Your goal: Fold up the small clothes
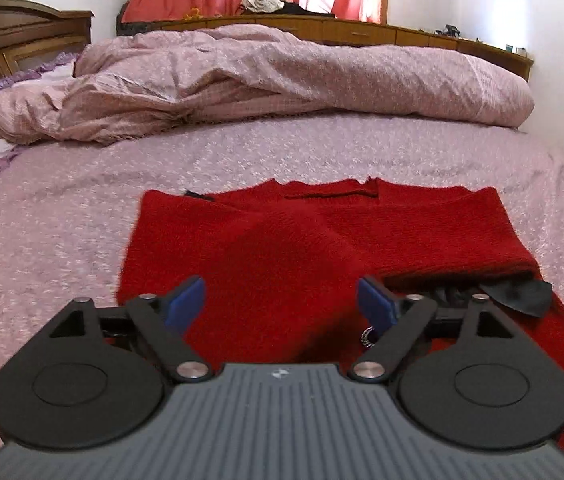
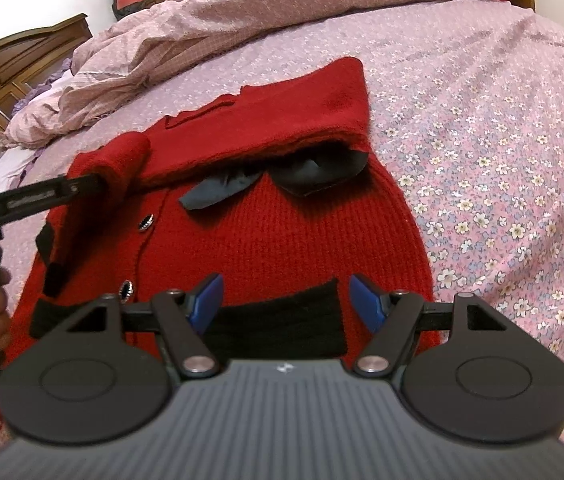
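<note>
A red knit cardigan with a black collar, dark buttons and black trim lies on the bed. It also shows in the left wrist view, with a sleeve folded across its top. My left gripper is open and empty just above the cardigan's left side. In the right wrist view the left gripper's black arm reaches in by the folded left sleeve. My right gripper is open and empty above the black hem band.
The bed has a pink flowered sheet. A rumpled pink duvet lies across the far side. A wooden headboard stands at the left and a wooden cabinet under red curtains at the back.
</note>
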Action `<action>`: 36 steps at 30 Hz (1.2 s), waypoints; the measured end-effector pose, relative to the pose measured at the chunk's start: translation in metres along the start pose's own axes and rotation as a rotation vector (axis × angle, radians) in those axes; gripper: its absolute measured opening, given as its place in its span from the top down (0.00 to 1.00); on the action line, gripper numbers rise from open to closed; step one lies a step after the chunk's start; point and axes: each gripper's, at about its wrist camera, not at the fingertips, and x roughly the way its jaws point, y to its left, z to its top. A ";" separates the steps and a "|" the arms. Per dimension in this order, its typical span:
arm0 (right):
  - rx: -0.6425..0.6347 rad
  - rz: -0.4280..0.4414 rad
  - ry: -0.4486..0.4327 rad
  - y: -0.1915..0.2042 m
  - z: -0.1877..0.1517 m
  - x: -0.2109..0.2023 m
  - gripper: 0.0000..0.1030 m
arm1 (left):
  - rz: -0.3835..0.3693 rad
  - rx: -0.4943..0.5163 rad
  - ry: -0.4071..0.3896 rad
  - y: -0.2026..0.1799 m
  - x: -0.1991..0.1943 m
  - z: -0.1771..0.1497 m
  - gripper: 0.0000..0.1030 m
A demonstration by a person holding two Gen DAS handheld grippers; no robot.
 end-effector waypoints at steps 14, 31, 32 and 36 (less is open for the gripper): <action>-0.123 0.045 -0.031 0.038 0.007 -0.005 0.31 | 0.223 -0.045 0.119 0.063 -0.049 -0.027 0.06; -0.424 0.236 0.018 0.154 0.018 0.025 0.30 | 0.300 -0.117 0.242 0.120 -0.064 -0.064 0.06; -0.445 0.247 0.022 0.162 0.017 0.028 0.30 | 0.301 -0.121 0.248 0.120 -0.064 -0.064 0.05; -0.509 0.283 0.036 0.189 0.015 0.039 0.30 | 0.303 -0.122 0.265 0.123 -0.064 -0.067 0.05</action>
